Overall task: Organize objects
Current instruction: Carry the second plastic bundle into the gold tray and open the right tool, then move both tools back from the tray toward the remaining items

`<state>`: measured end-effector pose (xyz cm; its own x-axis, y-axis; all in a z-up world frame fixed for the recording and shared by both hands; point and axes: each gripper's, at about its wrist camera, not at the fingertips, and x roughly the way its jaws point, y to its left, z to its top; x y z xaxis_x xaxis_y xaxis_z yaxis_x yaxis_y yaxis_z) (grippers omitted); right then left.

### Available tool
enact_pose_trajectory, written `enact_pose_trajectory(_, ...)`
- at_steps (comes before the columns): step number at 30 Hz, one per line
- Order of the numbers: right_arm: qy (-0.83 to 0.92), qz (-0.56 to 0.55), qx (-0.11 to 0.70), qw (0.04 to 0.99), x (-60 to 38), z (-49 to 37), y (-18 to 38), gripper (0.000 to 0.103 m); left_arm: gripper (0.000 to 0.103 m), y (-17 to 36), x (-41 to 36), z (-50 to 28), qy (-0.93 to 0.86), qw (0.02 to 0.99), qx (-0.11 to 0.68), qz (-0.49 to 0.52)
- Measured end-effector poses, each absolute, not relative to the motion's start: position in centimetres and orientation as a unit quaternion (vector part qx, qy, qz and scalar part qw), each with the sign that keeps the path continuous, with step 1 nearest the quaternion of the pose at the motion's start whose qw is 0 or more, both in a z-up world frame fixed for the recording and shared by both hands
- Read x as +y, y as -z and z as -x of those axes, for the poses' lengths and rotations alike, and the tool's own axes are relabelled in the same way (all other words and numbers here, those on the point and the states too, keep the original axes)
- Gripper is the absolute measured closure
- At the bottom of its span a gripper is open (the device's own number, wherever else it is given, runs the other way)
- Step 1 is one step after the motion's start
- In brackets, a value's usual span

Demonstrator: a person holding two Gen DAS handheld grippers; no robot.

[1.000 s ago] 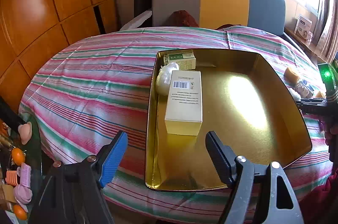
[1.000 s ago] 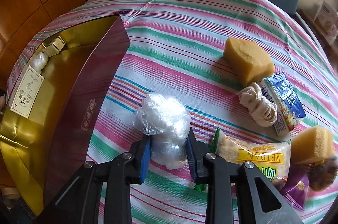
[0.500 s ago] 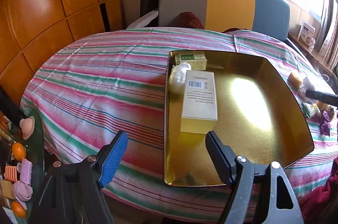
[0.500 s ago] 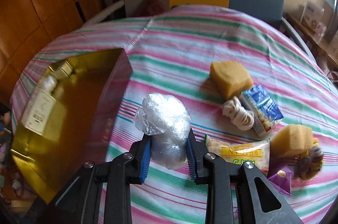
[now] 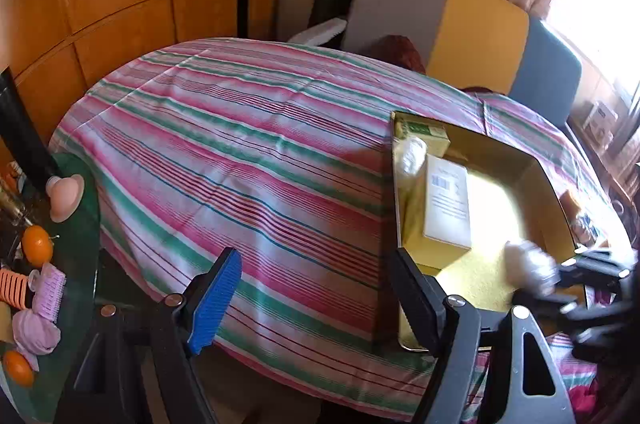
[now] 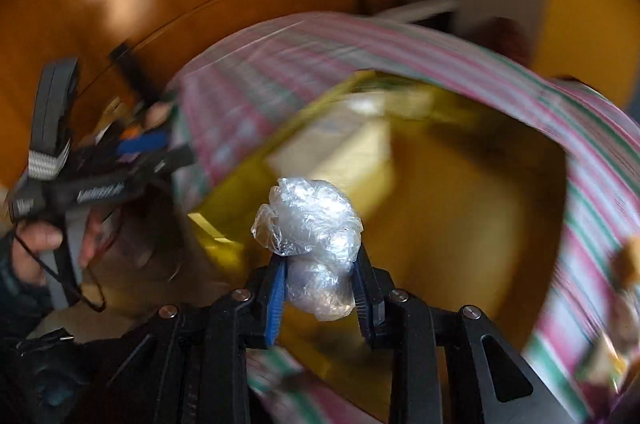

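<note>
My right tongs [image 6: 320, 288] pinched the plastic wad [image 6: 310, 224] above the gold tray [image 6: 460, 184], left tongs [image 5: 316, 300] hung spread and empty over the striped cloth [image 5: 248, 152], boxes [image 5: 446, 208] at the tray's far end.

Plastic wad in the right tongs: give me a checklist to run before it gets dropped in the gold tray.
1. Grip on the plastic wad: ok, the right tongs pinch its lower part from both sides.
2. Wad over the gold tray: ok, the tray floor shows behind it in the right wrist view.
3. Free floor in the tray: ok, the half away from the cream box is bare.
4. Left tongs clear: ok, open, empty, over the striped cloth beside the tray.
5. Height above the tray floor: cannot tell, the view is blurred.
</note>
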<state>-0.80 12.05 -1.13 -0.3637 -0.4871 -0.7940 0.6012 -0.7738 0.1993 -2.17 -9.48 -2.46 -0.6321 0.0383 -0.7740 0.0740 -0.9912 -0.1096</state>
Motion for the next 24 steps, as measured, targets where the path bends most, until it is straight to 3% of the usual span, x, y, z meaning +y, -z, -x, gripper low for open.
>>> enact_pose_trajectory(6,0.787,-0.492,0.067,0.366,5.8,2.7,4.6,0.07,0.026,3.0,-9.9,2.1,0.899,0.009,0.069,-0.432)
enact_pose_trajectory(10,0.776,-0.517,0.053,0.356,5.0,3.5,6.7,0.062,0.026,3.6,-10.1,2.4,0.896,0.005,0.075,-0.438)
enact_pose_trajectory(12,0.776,-0.516,0.043,0.359,5.4,3.4,6.8,0.048,0.026,4.0,-10.2,2.4,0.894,0.005,0.079,-0.441)
enact_pose_trajectory(13,0.777,-0.515,0.038,0.36,5.6,3.3,6.7,0.035,0.026,4.1,-10.3,2.4,0.894,0.004,0.08,-0.442)
enact_pose_trajectory(16,0.785,-0.506,0.025,0.358,6.5,2.6,5.9,0.03,0.026,4.2,-10.3,2.4,0.894,0.001,0.086,-0.44)
enact_pose_trajectory(22,0.81,-0.472,0.009,0.349,9.1,1.5,3.0,0.002,0.026,4.1,-9.7,2.3,0.893,-0.021,0.093,-0.44)
enact_pose_trajectory(24,0.823,-0.455,0.002,0.341,10.7,1.0,1.7,0.0,0.026,4.2,-9.3,2.3,0.891,-0.031,0.096,-0.443)
